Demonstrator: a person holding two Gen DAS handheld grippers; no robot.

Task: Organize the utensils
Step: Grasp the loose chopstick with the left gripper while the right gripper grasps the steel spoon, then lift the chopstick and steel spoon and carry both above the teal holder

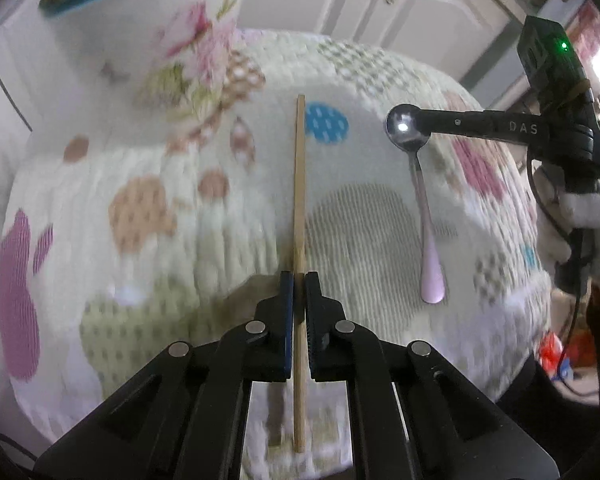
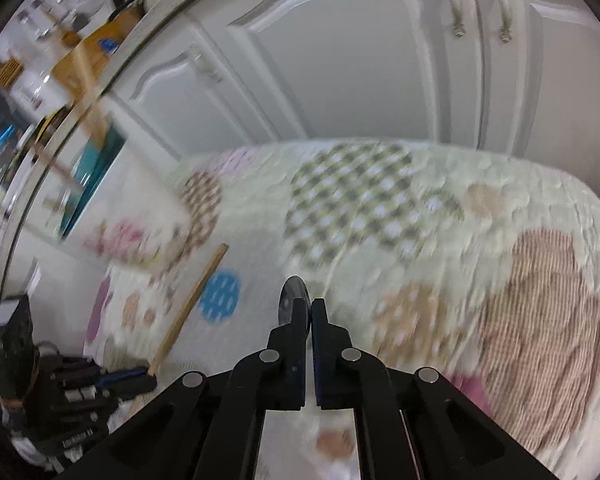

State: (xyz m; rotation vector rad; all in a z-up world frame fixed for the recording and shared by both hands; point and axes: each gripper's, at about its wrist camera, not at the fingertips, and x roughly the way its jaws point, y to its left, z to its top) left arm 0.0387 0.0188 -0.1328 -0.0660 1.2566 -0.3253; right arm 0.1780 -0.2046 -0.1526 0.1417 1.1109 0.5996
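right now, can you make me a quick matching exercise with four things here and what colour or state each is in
Things:
1. chopstick
2. spoon
3. left tongs
4. holder

Colour or state:
A. teal, at the top left edge of the left wrist view, with sticks in it
B. shut on a thin wooden stick
C. shiny bowl, pale pink handle
D. light wood, long and straight over the patterned cloth

Pairs: 1-D, 2-C, 3-B, 4-A
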